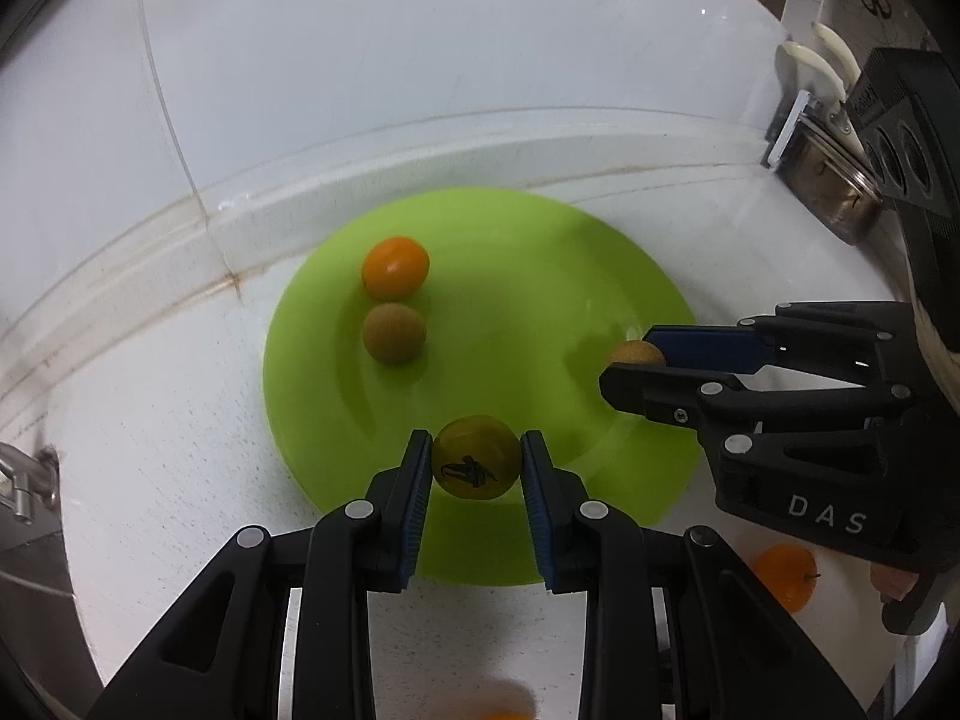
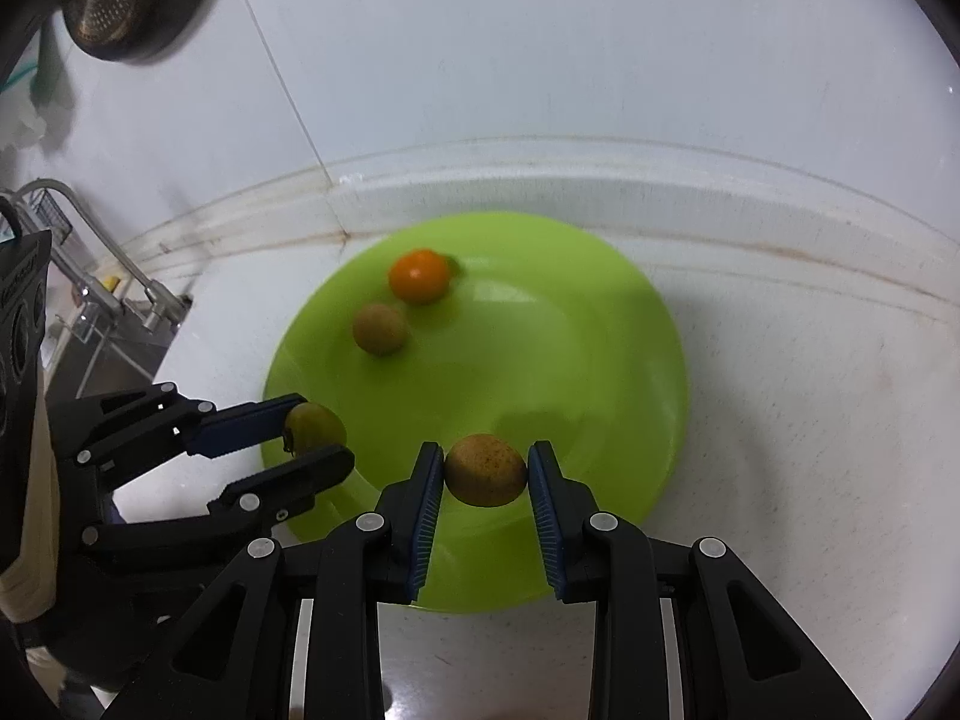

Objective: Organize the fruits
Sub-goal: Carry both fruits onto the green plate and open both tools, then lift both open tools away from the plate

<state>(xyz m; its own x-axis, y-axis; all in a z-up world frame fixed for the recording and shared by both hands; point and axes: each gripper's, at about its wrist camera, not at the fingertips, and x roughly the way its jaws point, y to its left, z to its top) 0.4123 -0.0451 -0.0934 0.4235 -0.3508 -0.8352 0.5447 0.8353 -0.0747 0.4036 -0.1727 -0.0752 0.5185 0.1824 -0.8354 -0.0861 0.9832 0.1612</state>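
Between the left gripper's [image 1: 477, 459] blue pads sits a yellow-green fruit with a black mark [image 1: 477, 457], clamped on both sides above the near rim of a green plate [image 1: 540, 252]. The right gripper [image 2: 486, 471] pinches a brownish speckled fruit [image 2: 486, 470] the same way, over the plate's near part. Beyond both sets of fingers, an orange fruit [image 1: 395, 266] and a dull brown fruit [image 1: 394, 333] lie touching on the plate. Another orange [image 1: 783, 576] rests on the white counter [image 1: 180, 450] behind the right gripper.
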